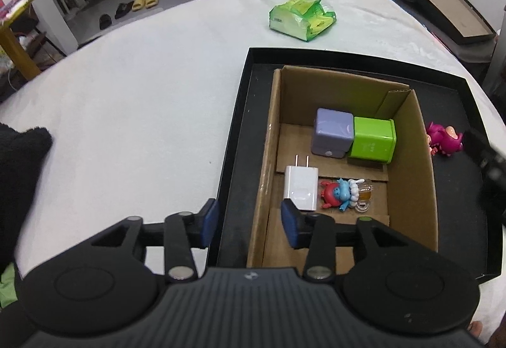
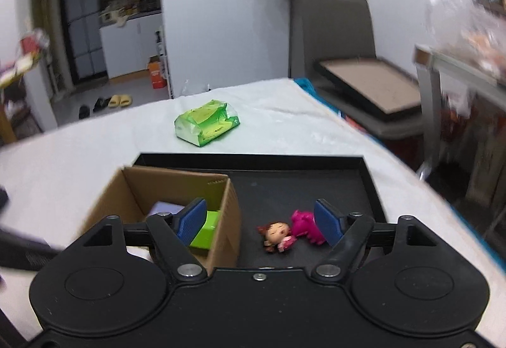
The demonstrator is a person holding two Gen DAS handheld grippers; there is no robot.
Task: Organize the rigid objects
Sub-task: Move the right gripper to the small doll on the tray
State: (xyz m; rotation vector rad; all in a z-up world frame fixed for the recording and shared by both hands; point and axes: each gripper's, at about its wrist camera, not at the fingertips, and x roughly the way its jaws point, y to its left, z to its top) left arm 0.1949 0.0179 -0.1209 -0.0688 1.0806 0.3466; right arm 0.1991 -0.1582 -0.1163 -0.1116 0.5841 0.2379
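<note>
- Left gripper (image 1: 249, 223) hovering over the near left corner of the cardboard box (image 1: 420, 158), fingers (image 1: 209, 221) spread wide, nothing between them.
- Inside the box: white charger (image 1: 300, 188) lying flat, prongs pointing away, touching a small red-and-blue figure (image 1: 340, 194).
- Farther back in the box, lavender cube (image 1: 332, 133) pressed against a green cube (image 1: 373, 141).
- Box sitting in the black tray (image 1: 240, 114) on the white-covered tabletop (image 1: 132, 114).
- Right gripper (image 2: 261, 220) low over the tray floor, fingers (image 2: 327, 220) wide apart and holding nothing.
- Pink doll (image 2: 292, 231) lying on its side on the tray floor, just outside the box wall, its skirt next to the right finger; contact unclear.
- Green packet (image 2: 205, 122) well beyond the tray on the tabletop.
</note>
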